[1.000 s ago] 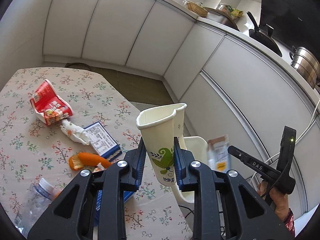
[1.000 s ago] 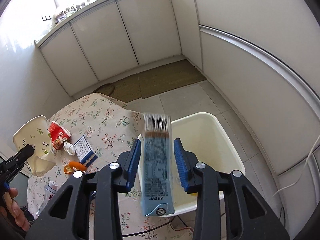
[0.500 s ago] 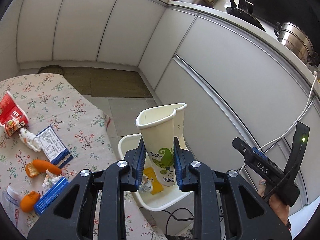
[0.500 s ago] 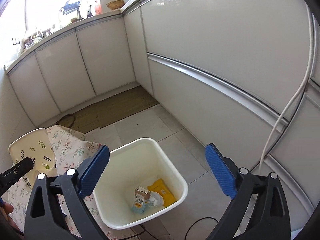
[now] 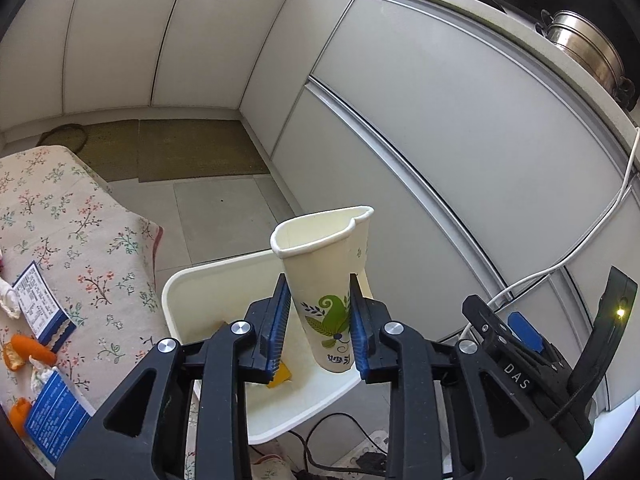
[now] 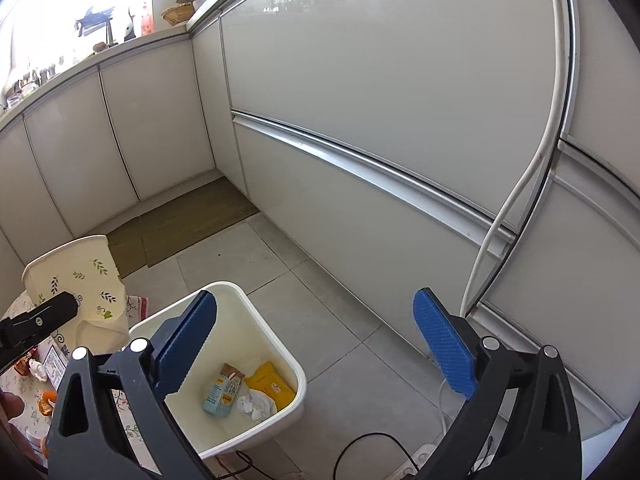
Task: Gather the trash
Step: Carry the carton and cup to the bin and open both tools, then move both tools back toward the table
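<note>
Over bin [image 5: 188, 280]: left gripper [image 5: 318, 320] pinching cup [image 5: 324, 276], undropped; right gripper [image 6: 316, 344] spread, empty; carton [image 6: 222, 394] binned; peels [image 5: 28, 354] left near table edge [image 5: 154, 240].

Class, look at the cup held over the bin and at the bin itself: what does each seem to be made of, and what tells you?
The cup: apparently paper, matte cream with printed green leaves; its rolled rim is creased out of round. The bin: probably moulded plastic, smooth off-white, with rounded corners and a thick lip.
</note>
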{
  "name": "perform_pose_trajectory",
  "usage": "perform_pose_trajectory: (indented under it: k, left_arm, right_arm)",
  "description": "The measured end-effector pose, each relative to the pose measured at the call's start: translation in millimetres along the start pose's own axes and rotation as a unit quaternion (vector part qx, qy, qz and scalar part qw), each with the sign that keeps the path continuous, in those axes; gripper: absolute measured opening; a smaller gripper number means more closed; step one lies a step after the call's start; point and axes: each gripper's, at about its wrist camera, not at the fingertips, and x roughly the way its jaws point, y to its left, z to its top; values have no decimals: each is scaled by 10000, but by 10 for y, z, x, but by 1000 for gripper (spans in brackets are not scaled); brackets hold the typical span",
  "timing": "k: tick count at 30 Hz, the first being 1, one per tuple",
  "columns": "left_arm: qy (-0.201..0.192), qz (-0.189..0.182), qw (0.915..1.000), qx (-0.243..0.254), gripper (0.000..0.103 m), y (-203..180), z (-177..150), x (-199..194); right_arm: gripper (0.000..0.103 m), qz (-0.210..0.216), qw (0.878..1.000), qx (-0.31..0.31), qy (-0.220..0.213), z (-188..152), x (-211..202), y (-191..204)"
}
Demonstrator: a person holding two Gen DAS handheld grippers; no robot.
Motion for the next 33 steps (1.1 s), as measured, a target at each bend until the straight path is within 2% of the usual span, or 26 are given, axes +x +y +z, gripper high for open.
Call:
perform_pose_trajectory:
  k: [2,5,7,8,12,15,19,21,33]
  left_arm:
    - [92,15,10000,-14,27,-23,14,78]
    - [101,81,9999,-18,42,-28,11,114]
    - [46,192,9998,-10,57,-6,0,92]
    - [-1,291,9996,15,59,-4,-4,77]
    - [-250,1111,9931,294,86,-32,-51,-32]
    - [-437,1516,9868,355,95,-28,-101,-140]
    - [-577,1931,9780,532,96,-6,-189,-250]
    - [-657,2041,9754,514,96,40,-231,-321]
    - [-795,2378,9680,-23,96,498,-457,-747]
  right_arm:
    - [96,-24,10000,-30,10,-26,-5,9]
    - [96,-69,10000,-58,10,-10,24,66]
    - [96,-135,9999,-77,9,-12,29,96]
    - [96,-151,9998,-91,15,-19,32,113]
    - [96,-188,9996,-225,-22,-36,19,213]
    - [96,-317,9987,-360,-162,-58,-37,303]
    - [96,-418,9977,-464,-271,-113,-108,413]
    - [96,-339,9976,-561,-237,-158,-123,486]
    - [96,61,9930,-1123,-366,-469,-347,965]
